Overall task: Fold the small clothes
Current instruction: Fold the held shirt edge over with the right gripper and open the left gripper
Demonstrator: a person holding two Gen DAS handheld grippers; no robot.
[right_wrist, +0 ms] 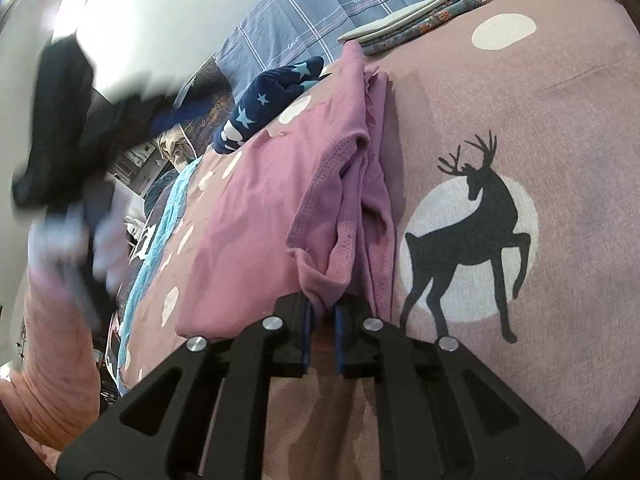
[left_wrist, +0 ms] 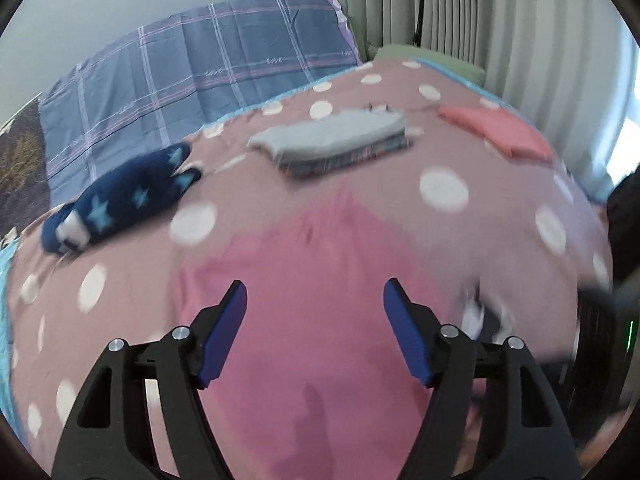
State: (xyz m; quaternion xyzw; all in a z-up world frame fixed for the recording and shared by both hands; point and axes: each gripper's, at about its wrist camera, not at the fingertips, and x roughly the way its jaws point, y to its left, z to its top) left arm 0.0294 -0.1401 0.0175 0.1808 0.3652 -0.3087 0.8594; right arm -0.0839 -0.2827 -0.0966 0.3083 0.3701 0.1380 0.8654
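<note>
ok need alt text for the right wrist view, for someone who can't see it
The right gripper is shut on the bunched edge of a pink garment lying on a bedspread printed with white dots and a black deer. Behind it lie a navy star-patterned item and a folded stack; a blurred dark shape fills the left.

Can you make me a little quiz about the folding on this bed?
1. True or false: the right gripper is shut on the pink garment.
2. What picture is printed on the bedspread beside the pink garment?
A) a deer
B) a cat
C) a boat
3. Fill in: the navy blue cloth is dotted with light blue ____.

Key:
1. True; its pads pinch a bunched edge of the garment, while the left gripper is open with nothing between its fingers.
2. A, a black deer on a white circle.
3. stars
</note>
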